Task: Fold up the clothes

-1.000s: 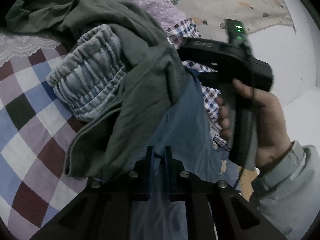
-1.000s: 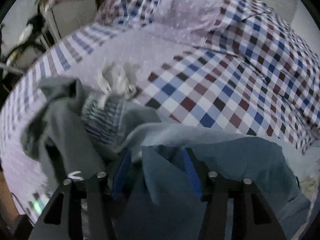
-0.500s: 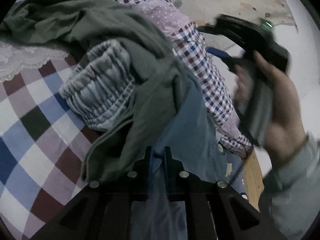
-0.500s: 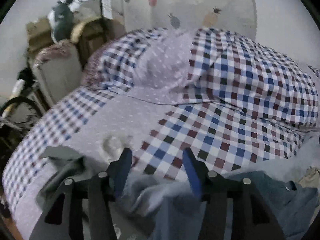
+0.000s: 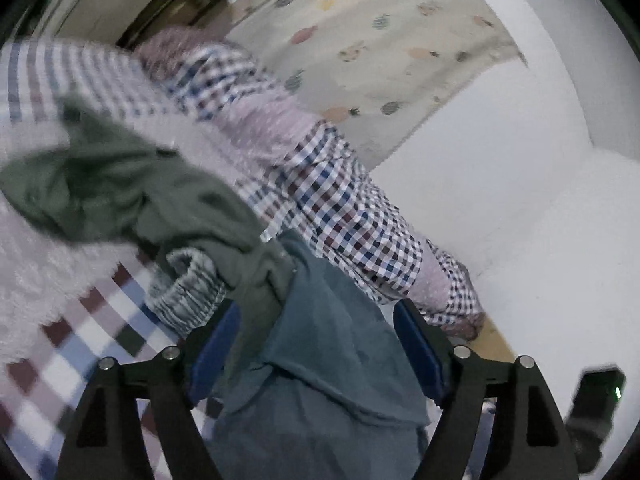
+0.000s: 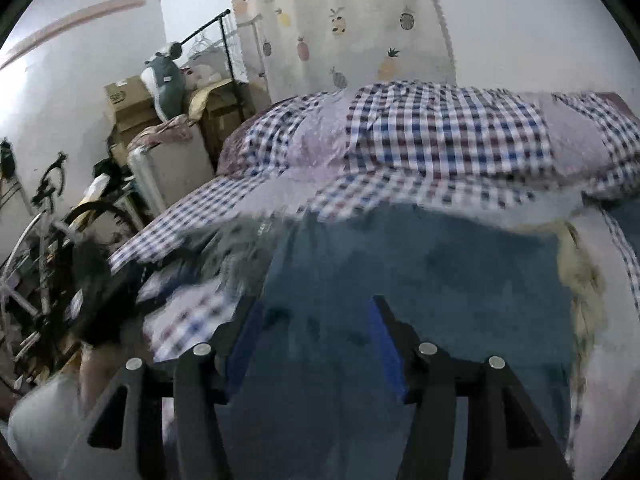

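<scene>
— Where do our tongs stand?
— Both wide: the left gripper [image 5: 316, 344] and right gripper [image 6: 312, 340] straddle the blue garment [image 5: 320, 360], clamping nothing, probably; blur hides contact.
— And the garment?
— On the checked bed [image 6: 440, 128], beside the green garment [image 5: 132, 188], laid out for folding.

I am seeing a checked-sheet bed [image 5: 92, 340] bearing green [image 5: 132, 196], grey elasticated [image 5: 188, 296] and blue garments [image 5: 320, 340], bunched together.
</scene>
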A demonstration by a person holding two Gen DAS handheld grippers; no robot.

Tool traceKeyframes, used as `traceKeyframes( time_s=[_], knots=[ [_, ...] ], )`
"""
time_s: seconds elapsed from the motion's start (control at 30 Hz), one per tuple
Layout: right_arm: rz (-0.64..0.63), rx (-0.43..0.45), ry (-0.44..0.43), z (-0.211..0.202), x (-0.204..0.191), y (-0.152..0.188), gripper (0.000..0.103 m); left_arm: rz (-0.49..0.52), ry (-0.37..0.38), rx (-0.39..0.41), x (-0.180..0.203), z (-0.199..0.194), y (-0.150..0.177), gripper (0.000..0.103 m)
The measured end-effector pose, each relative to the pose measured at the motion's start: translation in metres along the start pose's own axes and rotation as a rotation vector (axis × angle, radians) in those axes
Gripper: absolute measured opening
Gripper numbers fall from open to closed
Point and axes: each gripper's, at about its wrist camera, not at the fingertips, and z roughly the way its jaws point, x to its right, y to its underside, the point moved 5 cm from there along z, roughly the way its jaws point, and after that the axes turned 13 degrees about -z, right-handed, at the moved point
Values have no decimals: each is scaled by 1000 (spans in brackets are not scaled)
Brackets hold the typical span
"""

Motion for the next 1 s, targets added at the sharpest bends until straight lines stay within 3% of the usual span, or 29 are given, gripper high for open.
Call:
traceKeyframes(
  time_s=[0.13, 0.27, 0.47, 0.57, 0.67, 0.87, 1.0],
  knots=[
    [-50, 44, 1, -83, -33, 43, 59, 92, 42, 60, 29, -48, -2, 82],
    [-82, 145, -30, -158, -64, 61, 59, 173, 75, 112, 58, -109, 11, 83],
    [-116, 277, 9, -226, -88, 72, 60, 207, 83, 69, 79, -197, 59, 84],
    [-89, 307, 32, -226, -95, 85, 70, 242, 63, 43, 86, -223, 82, 85],
    [-43, 289, 37, -207, -103, 109, 71, 266, 5, -11, 78, -227, 104, 85],
    [101, 239, 58, -160, -92, 168, 71, 215, -176, -153, 16, -192, 152, 85],
    [202, 110, 15, -122, -75, 214, 71, 120, -357, -199, -41, -178, 166, 85]
  ],
)
